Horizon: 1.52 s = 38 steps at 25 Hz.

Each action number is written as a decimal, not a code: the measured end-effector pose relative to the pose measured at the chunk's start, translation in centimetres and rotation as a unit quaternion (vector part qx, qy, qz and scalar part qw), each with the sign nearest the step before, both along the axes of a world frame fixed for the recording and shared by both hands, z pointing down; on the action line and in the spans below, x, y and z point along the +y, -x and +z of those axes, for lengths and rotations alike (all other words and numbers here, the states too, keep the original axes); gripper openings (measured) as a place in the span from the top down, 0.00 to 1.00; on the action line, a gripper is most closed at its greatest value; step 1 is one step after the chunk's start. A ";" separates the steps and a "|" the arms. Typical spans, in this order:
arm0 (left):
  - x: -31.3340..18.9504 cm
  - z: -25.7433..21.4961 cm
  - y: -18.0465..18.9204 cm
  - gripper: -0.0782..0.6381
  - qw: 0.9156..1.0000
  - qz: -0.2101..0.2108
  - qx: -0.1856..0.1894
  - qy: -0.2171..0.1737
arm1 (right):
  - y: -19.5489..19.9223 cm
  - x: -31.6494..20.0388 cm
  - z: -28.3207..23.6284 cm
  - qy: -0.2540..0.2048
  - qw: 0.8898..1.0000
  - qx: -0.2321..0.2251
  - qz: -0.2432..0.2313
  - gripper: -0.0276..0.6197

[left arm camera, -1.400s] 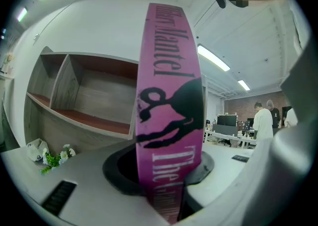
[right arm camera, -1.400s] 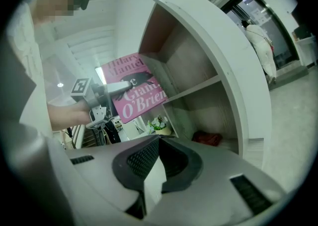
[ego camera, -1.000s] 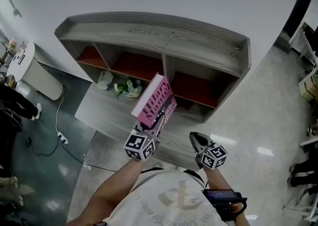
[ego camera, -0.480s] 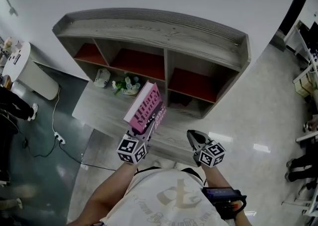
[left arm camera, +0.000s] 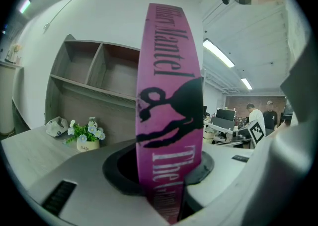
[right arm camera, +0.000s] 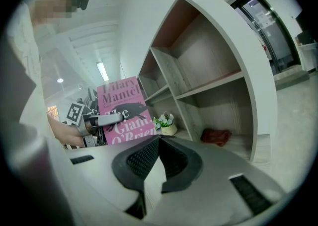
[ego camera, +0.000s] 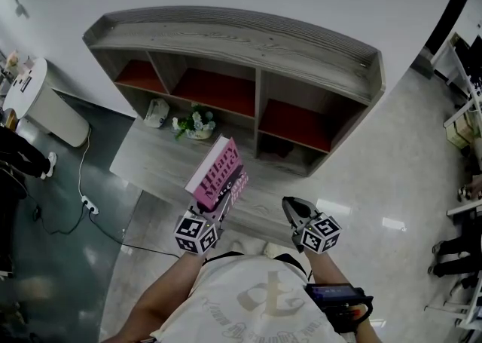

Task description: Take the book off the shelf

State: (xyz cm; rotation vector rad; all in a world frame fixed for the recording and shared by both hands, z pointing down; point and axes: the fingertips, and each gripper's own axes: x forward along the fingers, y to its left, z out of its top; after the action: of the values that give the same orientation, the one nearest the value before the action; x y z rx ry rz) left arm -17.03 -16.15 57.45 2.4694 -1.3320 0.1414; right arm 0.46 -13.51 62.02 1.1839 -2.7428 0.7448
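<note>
The pink Hilary Mantel book (ego camera: 219,180) stands upright, clamped at its lower edge by the left gripper (ego camera: 216,204), whose jaws sit partly open, pressed against its thickness. Compared with a second ago it has come lower and nearer the person. It is now well clear of the grey wooden shelf (ego camera: 248,40) and held above the tabletop (ego camera: 143,164) in front of it. The book therefore counts as off the shelf, and setting it down is probably what remains. The right gripper (ego camera: 296,211) hangs nearby, jaws together on nothing. A small flower pot (ego camera: 197,127) sits on the tabletop by the shelf.
</note>
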 end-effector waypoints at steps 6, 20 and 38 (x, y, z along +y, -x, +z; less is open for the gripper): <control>1.9 1.9 0.6 0.68 1.000 0.010 -0.004 0.020 | 0.7 0.7 -0.1 -0.003 1.000 -0.001 -0.003 0.95; 4.7 5.1 2.0 0.68 0.998 0.020 -0.007 0.058 | 2.0 2.3 -0.3 -0.010 1.000 0.009 -0.016 0.95; 4.9 5.1 1.4 0.68 0.998 0.031 -0.011 0.059 | 1.8 2.3 -0.5 -0.011 1.000 0.009 -0.013 0.95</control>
State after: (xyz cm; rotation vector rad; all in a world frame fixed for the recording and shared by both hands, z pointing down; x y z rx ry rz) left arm -18.40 -11.28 62.57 2.4178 -1.2188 0.2553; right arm -1.33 -11.17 61.50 1.1497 -2.7542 0.6991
